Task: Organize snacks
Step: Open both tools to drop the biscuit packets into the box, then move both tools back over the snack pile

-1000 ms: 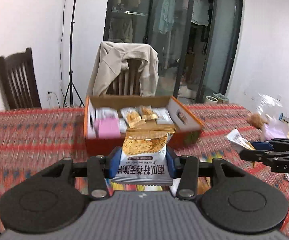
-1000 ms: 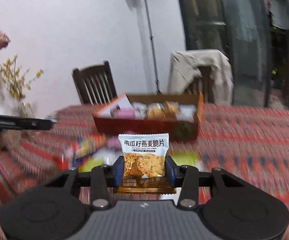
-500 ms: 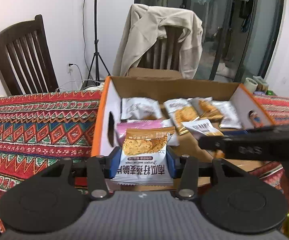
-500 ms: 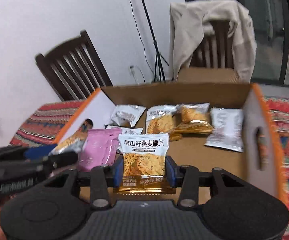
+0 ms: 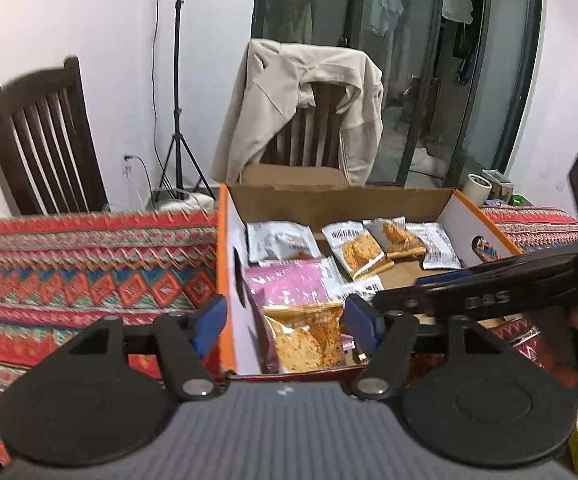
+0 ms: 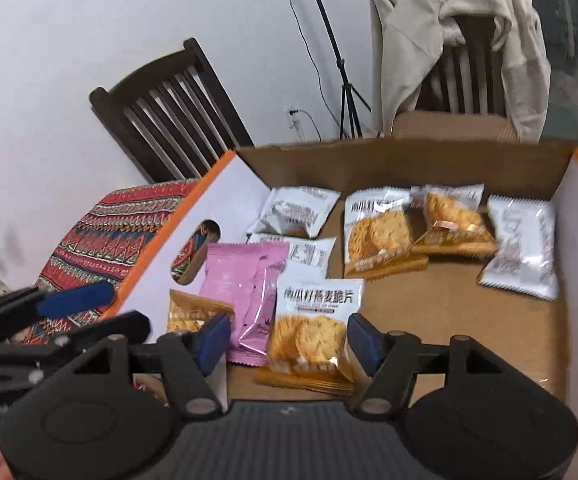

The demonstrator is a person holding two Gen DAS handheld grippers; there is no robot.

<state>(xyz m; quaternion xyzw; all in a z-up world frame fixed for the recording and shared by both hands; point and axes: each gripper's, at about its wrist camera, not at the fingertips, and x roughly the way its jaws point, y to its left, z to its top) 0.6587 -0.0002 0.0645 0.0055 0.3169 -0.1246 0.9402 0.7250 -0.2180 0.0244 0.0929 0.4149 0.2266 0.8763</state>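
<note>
An open cardboard box [image 6: 409, 156], orange-rimmed with white side walls and oval handle holes, was seen on a zigzag-woven cloth [image 5: 89, 264]. Flat, glossy foil snack packets lay inside it: silver ones at the back, a pink one [image 6: 245, 280] at front left. The left gripper [image 5: 285, 316] had just been opened; its crisp packet [image 5: 303, 336] stood free between wide jaws. The right gripper [image 6: 285, 336] had likewise been opened around a white-and-orange packet [image 6: 313, 324], no longer squeezed.
</note>
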